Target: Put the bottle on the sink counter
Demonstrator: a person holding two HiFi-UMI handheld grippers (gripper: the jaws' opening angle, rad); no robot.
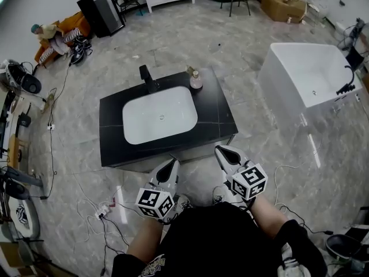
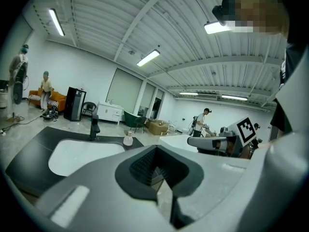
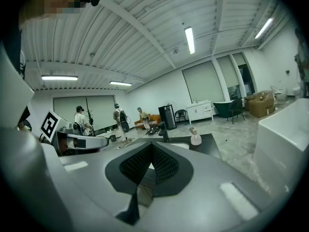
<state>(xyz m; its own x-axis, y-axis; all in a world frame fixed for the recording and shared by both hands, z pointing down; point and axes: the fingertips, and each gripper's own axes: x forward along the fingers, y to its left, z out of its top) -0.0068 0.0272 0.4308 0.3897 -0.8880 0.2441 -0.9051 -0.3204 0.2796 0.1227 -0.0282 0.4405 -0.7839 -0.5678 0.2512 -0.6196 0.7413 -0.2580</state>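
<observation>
A small pale bottle with a pump top stands upright on the black sink counter, at its back right corner beside the white basin. The bottle also shows in the left gripper view, and the bottle again in the right gripper view. My left gripper and right gripper are held close to my body, in front of the counter's near edge and well short of the bottle. Both have their jaws together with nothing between them.
A black faucet rises behind the basin. A white bathtub stands to the right. Cables trail over the marble floor at the left. A black cabinet, chairs, boxes and a seated person are at the far side.
</observation>
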